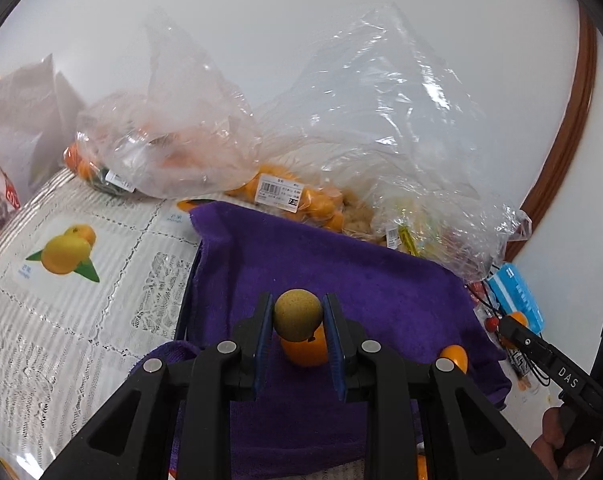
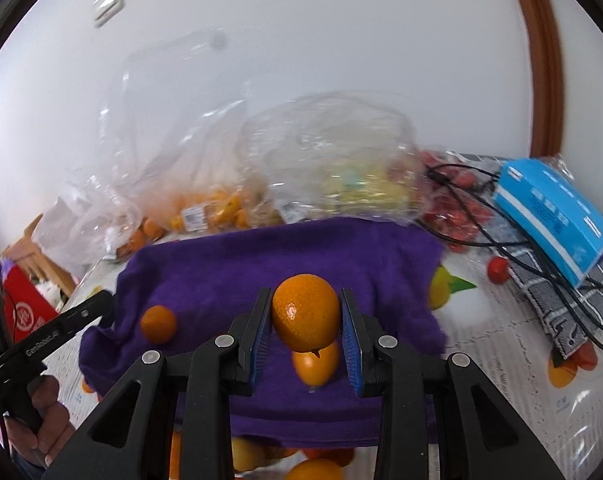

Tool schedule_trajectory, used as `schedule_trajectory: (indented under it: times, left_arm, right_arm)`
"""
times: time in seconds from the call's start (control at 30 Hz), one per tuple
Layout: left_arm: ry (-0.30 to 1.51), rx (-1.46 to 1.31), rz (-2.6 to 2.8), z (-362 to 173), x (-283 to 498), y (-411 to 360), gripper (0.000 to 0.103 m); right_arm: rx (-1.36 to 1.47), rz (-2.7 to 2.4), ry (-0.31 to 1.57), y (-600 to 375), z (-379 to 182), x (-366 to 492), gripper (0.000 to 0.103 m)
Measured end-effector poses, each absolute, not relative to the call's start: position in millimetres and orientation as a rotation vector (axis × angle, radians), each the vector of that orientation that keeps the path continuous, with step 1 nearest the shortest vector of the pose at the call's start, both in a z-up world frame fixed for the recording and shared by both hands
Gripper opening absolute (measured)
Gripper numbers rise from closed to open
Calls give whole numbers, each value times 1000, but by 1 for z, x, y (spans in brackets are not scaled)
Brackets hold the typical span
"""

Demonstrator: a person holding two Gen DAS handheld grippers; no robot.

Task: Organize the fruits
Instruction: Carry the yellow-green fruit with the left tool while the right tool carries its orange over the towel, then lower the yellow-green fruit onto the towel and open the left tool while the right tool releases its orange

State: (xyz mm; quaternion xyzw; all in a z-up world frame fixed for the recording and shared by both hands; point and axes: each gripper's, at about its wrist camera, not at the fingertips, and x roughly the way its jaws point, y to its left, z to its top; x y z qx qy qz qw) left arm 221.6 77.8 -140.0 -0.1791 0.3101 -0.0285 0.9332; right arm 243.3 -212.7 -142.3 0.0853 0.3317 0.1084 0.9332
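Holding fruit over towel [image 1: 341, 264] | left gripper [image 1: 297, 320]: jaws clamp brown fruit [image 1: 297, 312] above resting orange [image 1: 305, 350] | right gripper [image 2: 306, 318]: jaws clamp mandarin [image 2: 305, 316] | judged: sorting from bags [image 1: 261, 152] onto towel, cushioned against rolling.

A round, brownish-green, rough-skinned fruit [image 1: 298, 314] sits clamped between blue-padded jaws, raised above the purple towel [image 1: 341, 264]. Directly beneath it a small orange [image 1: 304, 350] rests on the towel, partly hidden by the brown fruit. In the right wrist view a larger glossy orange [image 2: 305, 318] is pinched between the other pair of jaws, lifted off the cloth, with another small orange [image 2: 316, 364] lying on the towel just under it. One more small orange [image 2: 158, 325] lies alone near the towel's left edge. Toward the table's far edge, clear plastic bags [image 1: 301, 196] hold many more oranges, heaped together.
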Motion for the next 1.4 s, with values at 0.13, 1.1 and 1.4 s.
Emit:
schedule_trajectory:
  times: [0.13, 1.1, 1.4]
  left_arm:
    - [645, -372, -57, -143, 224, 75, 24]
    - [678, -288, -65, -155, 227, 54, 24]
    - [703, -272, -74, -159, 230, 49, 24]
  right_arm:
    - [214, 213, 694, -223, -147, 247, 33]
    - [108, 258, 789, -187, -179, 257, 33]
    - [80, 261, 785, -182, -178, 256, 33]
